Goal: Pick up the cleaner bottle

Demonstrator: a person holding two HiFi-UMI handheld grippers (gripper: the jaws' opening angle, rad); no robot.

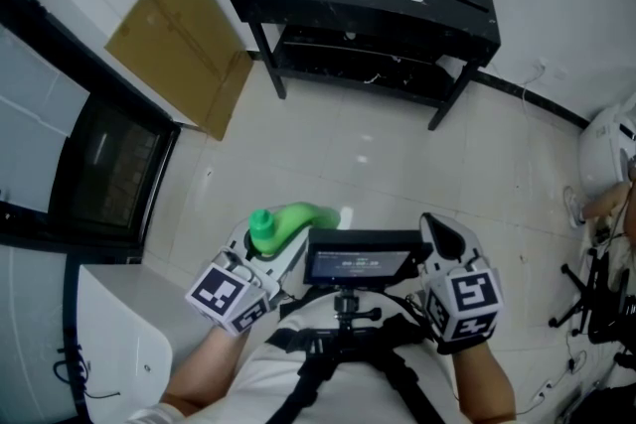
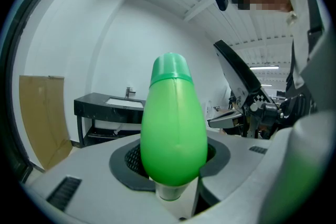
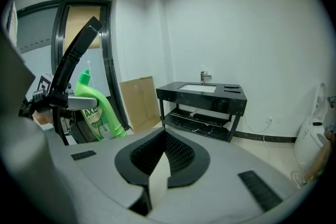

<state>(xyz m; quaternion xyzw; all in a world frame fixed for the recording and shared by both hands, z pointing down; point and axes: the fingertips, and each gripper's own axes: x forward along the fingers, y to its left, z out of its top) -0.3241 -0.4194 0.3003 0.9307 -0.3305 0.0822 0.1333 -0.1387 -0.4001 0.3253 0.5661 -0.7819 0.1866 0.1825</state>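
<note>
Nearest the lens in the head view, a small screen on a chest mount sits between the two claws. The left claw carries the green cleaner bottle well above the tiled floor, though from this steep angle its tilt is hard to read. The right claw hangs just beside it. A black sink stand and a cardboard sheet stand far off by the wall. In the left gripper view the bottle fills the middle, and the left claw is closed partway onto its belly, with both pads against it. The right gripper view shows the right claw pressed fully together and empty, with the bottle off to its left, upright, neck up, in the other claw. Judging by this, the pick-up looks done. What follows calls only for a steady squeeze and a level hand so the smooth plastic does not slip.
</note>
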